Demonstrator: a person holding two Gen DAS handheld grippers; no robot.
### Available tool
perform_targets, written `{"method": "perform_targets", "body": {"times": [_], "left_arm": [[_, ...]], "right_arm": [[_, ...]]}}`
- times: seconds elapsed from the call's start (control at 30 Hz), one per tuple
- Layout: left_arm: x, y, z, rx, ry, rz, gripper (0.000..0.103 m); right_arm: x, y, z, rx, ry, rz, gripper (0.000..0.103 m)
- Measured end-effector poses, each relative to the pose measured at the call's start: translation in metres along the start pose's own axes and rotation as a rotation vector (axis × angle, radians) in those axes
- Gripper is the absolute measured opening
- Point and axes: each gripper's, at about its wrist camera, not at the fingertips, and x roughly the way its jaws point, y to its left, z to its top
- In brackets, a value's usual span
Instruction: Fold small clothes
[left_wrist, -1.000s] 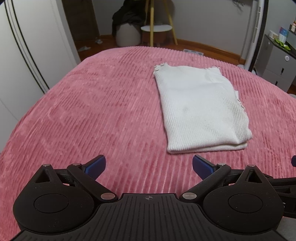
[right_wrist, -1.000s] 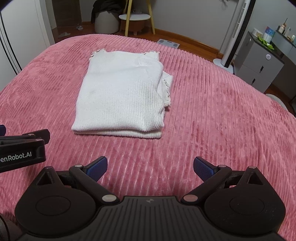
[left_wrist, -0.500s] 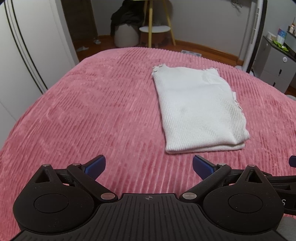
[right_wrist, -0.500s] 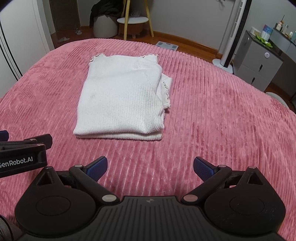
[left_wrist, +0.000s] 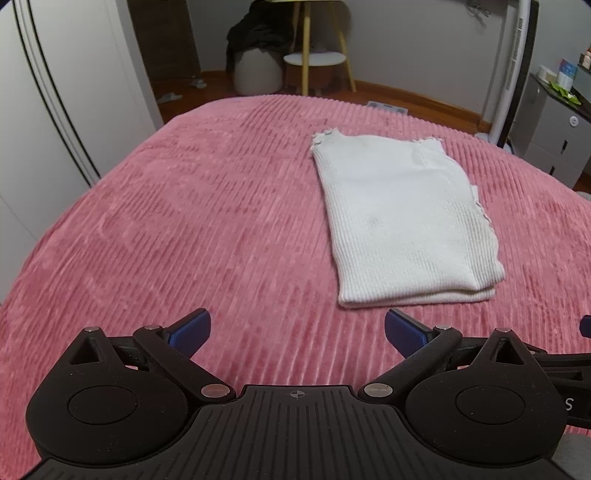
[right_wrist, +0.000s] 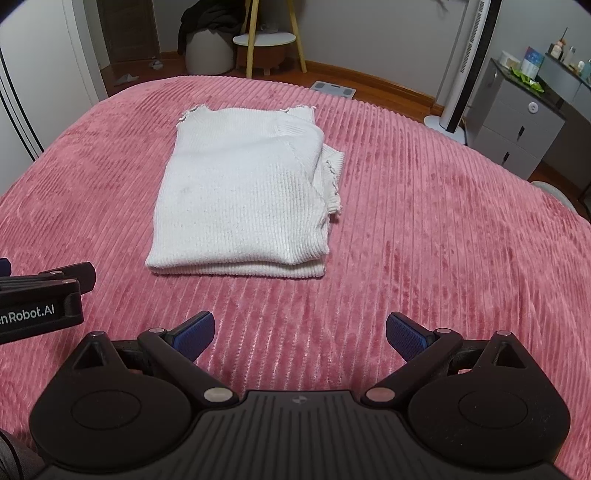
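Pink ribbed bedspread (right_wrist: 424, 229) fills most of what you see, with a white wardrobe (left_wrist: 55, 110) to the left, a yellow-legged stool (right_wrist: 264, 40) at the far wall and a tower fan (right_wrist: 465, 62) beside a grey cabinet (right_wrist: 517, 133) off to the right. Your white knit top (right_wrist: 240, 199) lies flat near the middle of the bed, already folded into a compact rectangle with its doubled edge facing you; a frilled bit of sleeve or hem (hard to say which) pokes out along its right side. Your left gripper (left_wrist: 297, 330) and right gripper (right_wrist: 299, 332) both hang over bare bedspread short of the top, touching nothing, each with its blue pads spread wide apart and empty. Judging by how things lie, the folding of this piece looks essentially done. What may remain is tucking in that stray frilled edge, or one more fold if you want it smaller. No other clothes wait on the bed.
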Motion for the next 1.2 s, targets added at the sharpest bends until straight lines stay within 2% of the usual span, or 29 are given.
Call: {"method": "perform_targets", "body": {"times": [1.0, 1.2], "left_arm": [[0.0004, 0.0013, -0.0008, -0.016, 0.027, -0.021, 0.103], [-0.0023, -0.002, -0.0043, 0.003, 0.005, -0.032, 0.103]], "right_arm": [[-0.0021, -0.0038, -0.0032, 0.013, -0.007, -0.007, 0.099], [-0.0015, -0.005, -0.004, 0.021, -0.006, -0.009, 0.099]]}}
